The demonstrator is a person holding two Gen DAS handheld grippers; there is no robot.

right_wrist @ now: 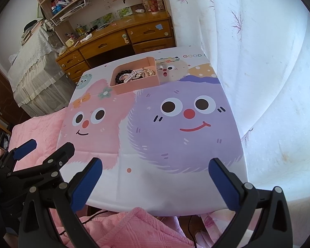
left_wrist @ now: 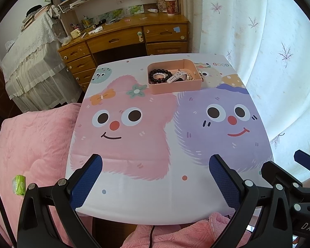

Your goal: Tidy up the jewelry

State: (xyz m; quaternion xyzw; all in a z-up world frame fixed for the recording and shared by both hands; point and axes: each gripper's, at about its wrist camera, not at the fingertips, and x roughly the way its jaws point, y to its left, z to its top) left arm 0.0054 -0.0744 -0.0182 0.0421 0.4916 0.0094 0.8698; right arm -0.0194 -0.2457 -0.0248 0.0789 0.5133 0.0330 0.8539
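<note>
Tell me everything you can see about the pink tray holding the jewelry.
The pink tray is a shallow rectangular box with rounded corners, apparently matte plastic, open-topped and upright. It sits flat on the cartoon tablecloth at the table's far side. Inside lie a black bead bracelet, a white strap and gold-toned pieces, heaped together. Neither gripper touches it.
</note>
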